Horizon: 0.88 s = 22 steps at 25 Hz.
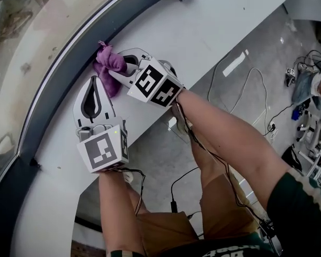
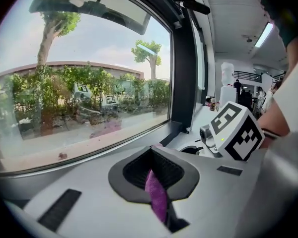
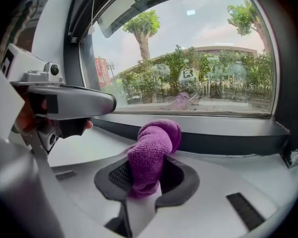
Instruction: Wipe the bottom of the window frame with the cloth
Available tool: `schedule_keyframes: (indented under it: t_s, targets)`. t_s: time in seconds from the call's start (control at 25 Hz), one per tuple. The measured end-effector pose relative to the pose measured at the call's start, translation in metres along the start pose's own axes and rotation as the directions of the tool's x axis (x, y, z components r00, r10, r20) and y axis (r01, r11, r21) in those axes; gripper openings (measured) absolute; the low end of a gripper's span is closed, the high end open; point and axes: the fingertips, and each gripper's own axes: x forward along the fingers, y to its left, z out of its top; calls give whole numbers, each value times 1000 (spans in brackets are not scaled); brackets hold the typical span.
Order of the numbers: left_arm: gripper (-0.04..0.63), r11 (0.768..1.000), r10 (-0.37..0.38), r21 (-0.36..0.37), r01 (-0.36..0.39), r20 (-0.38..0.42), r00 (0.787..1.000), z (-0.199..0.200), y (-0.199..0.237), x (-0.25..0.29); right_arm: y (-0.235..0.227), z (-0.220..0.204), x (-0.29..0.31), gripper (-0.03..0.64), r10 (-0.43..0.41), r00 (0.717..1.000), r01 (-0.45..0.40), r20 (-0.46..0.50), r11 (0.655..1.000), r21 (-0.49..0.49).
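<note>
A purple cloth lies bunched against the dark bottom strip of the window frame, on the white sill. My right gripper is shut on the cloth, which bulges up out of its jaws as a thick roll just short of the frame strip. My left gripper sits beside it on the sill, jaws together, with a thin strip of the cloth pinched between them. The right gripper's marker cube shows close at the right in the left gripper view.
The window glass curves along the left. Below the sill's edge is grey floor with cables and gear at the right. The person's legs stand against the sill.
</note>
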Motion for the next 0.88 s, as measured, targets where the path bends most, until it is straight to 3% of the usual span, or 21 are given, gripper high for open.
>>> schedule_keyframes:
  t_s: [0.48, 0.88]
  targets:
    - [8, 999, -48, -8, 48, 28, 998, 24, -52, 59, -72, -14, -44, 101, -64, 998, 64, -7, 998, -20]
    - [8, 995, -101, 33, 99, 58, 993, 45, -102, 104, -129, -31, -81, 101, -125, 992, 124, -22, 992, -28]
